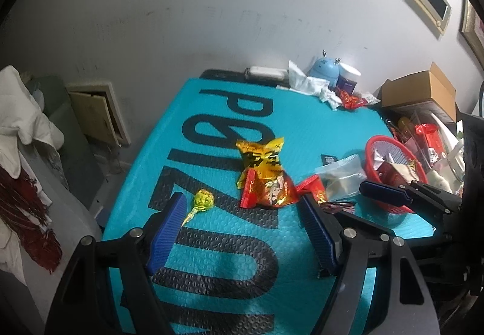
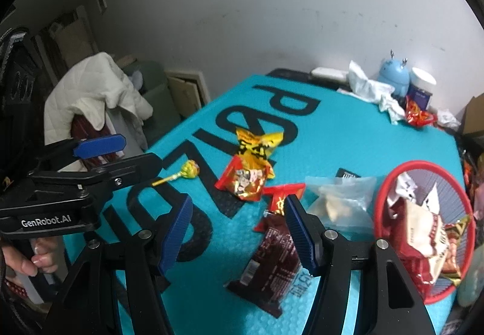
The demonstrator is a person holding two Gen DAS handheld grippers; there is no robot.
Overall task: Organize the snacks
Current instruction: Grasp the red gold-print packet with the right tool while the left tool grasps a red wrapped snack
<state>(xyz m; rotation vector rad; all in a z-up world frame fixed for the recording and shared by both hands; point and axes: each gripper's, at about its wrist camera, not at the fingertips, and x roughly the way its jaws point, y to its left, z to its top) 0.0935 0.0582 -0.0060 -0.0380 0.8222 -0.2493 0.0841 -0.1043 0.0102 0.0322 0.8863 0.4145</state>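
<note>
Snacks lie loose on the teal mat (image 2: 348,135): a yellow lollipop (image 1: 203,199), a crinkly yellow-and-red bag (image 1: 266,174), a small red packet (image 2: 282,192), a clear pouch (image 2: 341,201) and a dark brown wrapper (image 2: 272,259), while more packets already sit in the red basket (image 2: 382,192) at the right. Both the left gripper (image 1: 242,232) and the right gripper (image 2: 239,232) hover with jaws apart and nothing between them. These packs look light, soft and slippery, probably best pinched at a flat sealed edge; the lollipop by its stick.
</note>
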